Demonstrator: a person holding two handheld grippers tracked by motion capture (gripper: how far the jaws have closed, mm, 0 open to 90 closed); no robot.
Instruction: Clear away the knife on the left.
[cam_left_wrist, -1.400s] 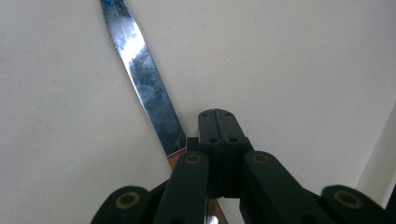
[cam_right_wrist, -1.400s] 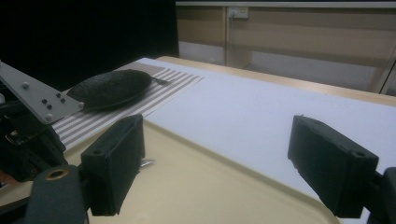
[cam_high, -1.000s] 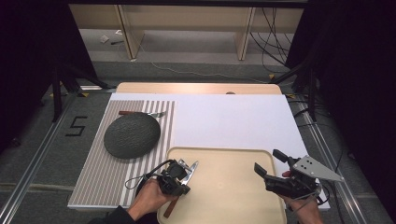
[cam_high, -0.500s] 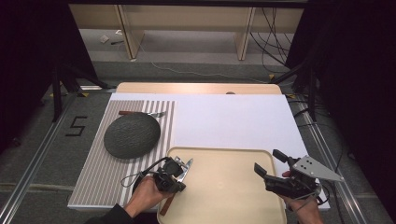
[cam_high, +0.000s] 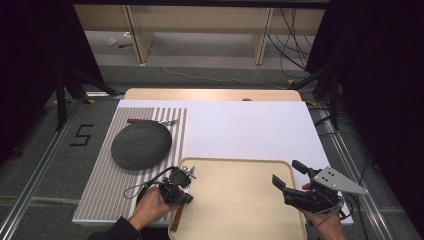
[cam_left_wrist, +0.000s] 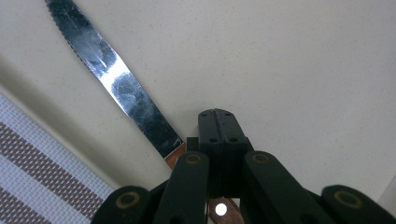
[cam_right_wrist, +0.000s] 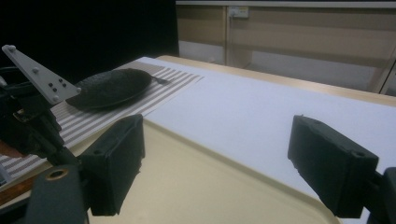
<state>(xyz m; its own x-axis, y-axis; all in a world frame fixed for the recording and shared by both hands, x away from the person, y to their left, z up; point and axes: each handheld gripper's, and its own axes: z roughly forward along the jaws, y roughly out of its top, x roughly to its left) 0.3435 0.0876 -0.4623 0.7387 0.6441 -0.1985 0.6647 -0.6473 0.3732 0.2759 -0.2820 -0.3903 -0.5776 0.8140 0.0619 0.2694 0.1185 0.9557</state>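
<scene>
A knife with a wooden handle (cam_high: 175, 220) and a serrated steel blade (cam_left_wrist: 112, 79) lies at the left edge of the beige tray (cam_high: 235, 200), its handle sticking out over the front rim. My left gripper (cam_high: 186, 176) points down at it. In the left gripper view its jaws (cam_left_wrist: 217, 126) meet with nothing between the tips, and the handle (cam_left_wrist: 175, 156) passes underneath them. Whether the tips press on the handle I cannot tell. My right gripper (cam_high: 288, 172) hovers open over the tray's right side, its jaws (cam_right_wrist: 217, 172) wide apart and empty.
A dark grey dome-shaped bowl (cam_high: 141, 145) rests upside down on a striped mat (cam_high: 100, 195) left of the tray. Behind it lies another wooden-handled utensil (cam_high: 150, 121). A white sheet (cam_high: 250, 130) covers the table behind the tray.
My left hand and gripper have shifted slightly left, and the knife's handle has shifted left with them. The right gripper has stayed where it was.
</scene>
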